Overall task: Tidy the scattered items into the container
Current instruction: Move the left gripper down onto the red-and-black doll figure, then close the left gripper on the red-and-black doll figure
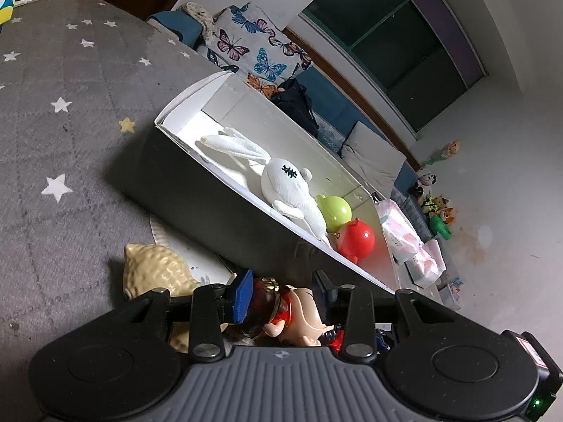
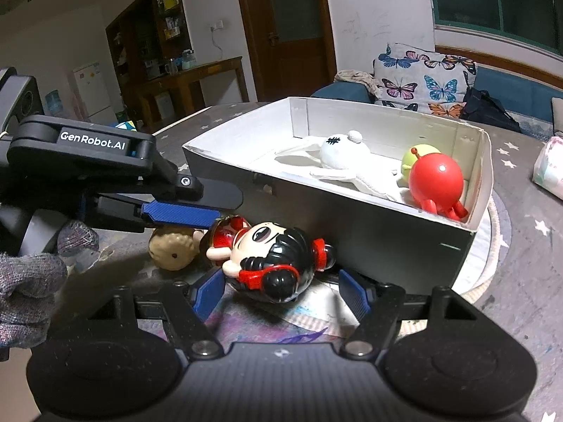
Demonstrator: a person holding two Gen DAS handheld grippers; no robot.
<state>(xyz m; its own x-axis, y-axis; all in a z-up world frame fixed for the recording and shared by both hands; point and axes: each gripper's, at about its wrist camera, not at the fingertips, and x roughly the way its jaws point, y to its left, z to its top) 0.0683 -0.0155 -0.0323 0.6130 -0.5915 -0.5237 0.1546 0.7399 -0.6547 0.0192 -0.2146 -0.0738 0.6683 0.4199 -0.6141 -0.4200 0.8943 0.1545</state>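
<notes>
Beside matte box (image 2: pixel 352 232), glossy round-headed doll (image 2: pixel 271 260), bumpy tan shell (image 2: pixel 172 249)

only "genrobot.ai" can be read, in white letters on the black left gripper (image 2: pixel 183 211) body.

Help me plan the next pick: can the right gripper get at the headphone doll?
Likely yes: the doll lies between the right gripper's open fingers, beside the box; the left gripper crowds its far end.
</notes>
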